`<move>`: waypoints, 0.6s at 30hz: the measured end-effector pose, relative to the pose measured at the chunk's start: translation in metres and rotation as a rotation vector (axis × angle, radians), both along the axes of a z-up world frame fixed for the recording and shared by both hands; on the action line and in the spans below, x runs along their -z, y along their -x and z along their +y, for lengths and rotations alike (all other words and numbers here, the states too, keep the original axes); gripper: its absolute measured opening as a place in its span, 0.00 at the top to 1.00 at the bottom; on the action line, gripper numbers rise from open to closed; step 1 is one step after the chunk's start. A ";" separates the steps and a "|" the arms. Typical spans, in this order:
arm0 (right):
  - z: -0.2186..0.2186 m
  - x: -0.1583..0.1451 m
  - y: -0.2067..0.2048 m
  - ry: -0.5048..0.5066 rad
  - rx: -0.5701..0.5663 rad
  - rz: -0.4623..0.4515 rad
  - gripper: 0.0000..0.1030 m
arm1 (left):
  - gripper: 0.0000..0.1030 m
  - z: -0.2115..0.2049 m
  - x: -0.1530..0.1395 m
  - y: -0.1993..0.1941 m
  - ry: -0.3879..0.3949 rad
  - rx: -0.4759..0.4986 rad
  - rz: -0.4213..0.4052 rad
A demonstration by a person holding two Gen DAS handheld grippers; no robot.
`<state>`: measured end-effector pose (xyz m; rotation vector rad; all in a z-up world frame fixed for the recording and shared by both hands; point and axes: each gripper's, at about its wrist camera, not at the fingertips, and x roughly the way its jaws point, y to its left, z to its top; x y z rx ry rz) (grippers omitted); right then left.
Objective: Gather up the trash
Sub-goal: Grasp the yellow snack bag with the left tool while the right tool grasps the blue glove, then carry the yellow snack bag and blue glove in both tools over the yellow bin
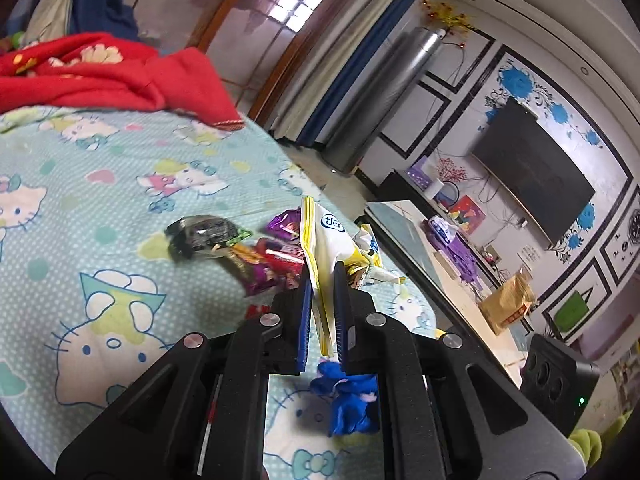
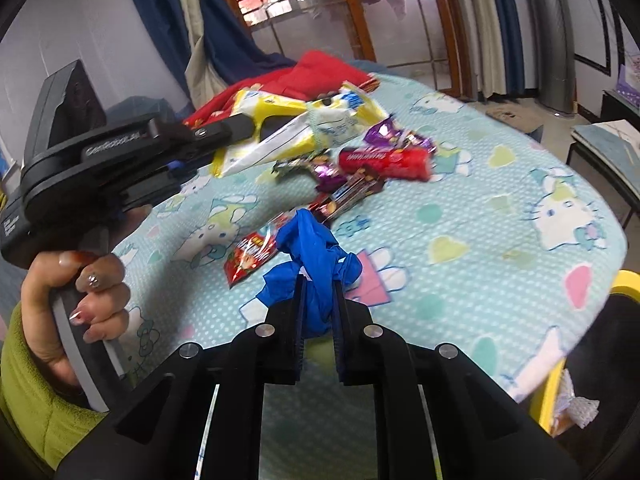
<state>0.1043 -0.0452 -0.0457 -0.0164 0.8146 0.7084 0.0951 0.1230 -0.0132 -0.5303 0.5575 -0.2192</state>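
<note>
The left gripper [image 1: 323, 280] pinches the yellow-and-white bag [image 1: 326, 240], and the right gripper [image 2: 318, 284] pinches the crumpled blue glove [image 2: 316, 264], both above the bed [image 2: 480, 240]. Judging from this, keep both squeezes firm while carrying to the yellow bin [image 2: 624, 284] at 3 o'clock; loose wrappers [image 2: 384, 158] remain at 12 o'clock.

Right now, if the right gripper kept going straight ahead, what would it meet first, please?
Probably the scattered snack wrappers on the bedsheet beyond the crumpled blue glove held by the right gripper; depth is unclear.

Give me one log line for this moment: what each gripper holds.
left gripper: shut on yellow bag | right gripper: shut on blue glove | wrappers: on bed
</note>
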 end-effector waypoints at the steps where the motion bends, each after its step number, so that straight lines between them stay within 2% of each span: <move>1: -0.005 -0.002 -0.002 -0.001 0.012 -0.004 0.89 | 0.94 -0.002 -0.002 0.000 -0.001 0.005 -0.007; 11: -0.048 -0.021 -0.020 -0.015 0.130 -0.043 0.89 | 0.94 -0.026 -0.020 0.008 -0.036 0.058 -0.062; 18: -0.077 -0.031 -0.028 -0.022 0.209 -0.065 0.89 | 0.94 -0.041 -0.021 0.009 -0.040 0.104 -0.064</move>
